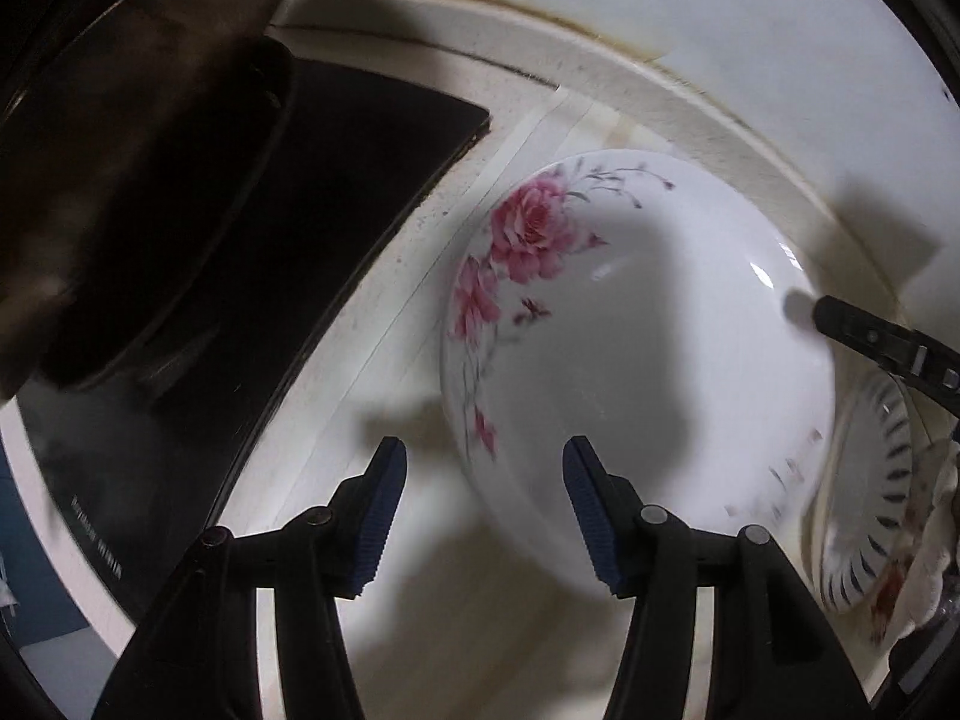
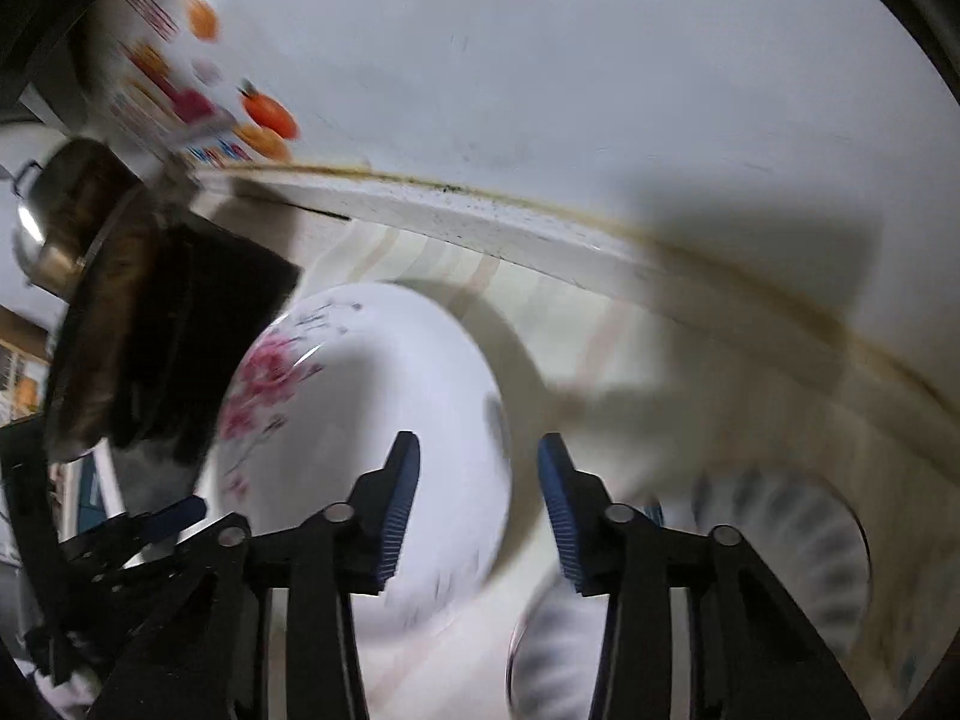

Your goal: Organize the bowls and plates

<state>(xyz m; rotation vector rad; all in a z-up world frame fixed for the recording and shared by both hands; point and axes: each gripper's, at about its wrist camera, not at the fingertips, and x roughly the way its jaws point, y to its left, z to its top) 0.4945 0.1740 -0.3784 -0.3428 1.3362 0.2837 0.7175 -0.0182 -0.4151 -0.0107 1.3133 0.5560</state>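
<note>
The floral plate [image 1: 636, 372], white with pink roses along its rim, lies on the pale desk [image 1: 360, 372] in the centre of the left wrist view, just right of the black cooktop [image 1: 252, 276] that fills the left of that frame. The left tongs [image 1: 480, 516] stand apart and hold nothing; their right pad sits over the plate's near rim while the left pad is over bare desk, so the rim falls roughly between them. In the right wrist view the right tongs [image 2: 477, 510] are likewise apart and empty, with the same plate's right edge near the gap between their pads, though heavy blur makes contact impossible to judge. A striped dish [image 1: 870, 498] sits at the lower right of the left view, just beside the floral plate; whether they touch is unclear. The step in hand looks like taking the plate by its rim. To do it well, I would let one pair of tongs straddle the rim squarely, one pad above and one beneath, close firmly on the glazed edge, which is likely slippery, and lift level, keeping clear of the striped dish and the cooktop edge.
</note>
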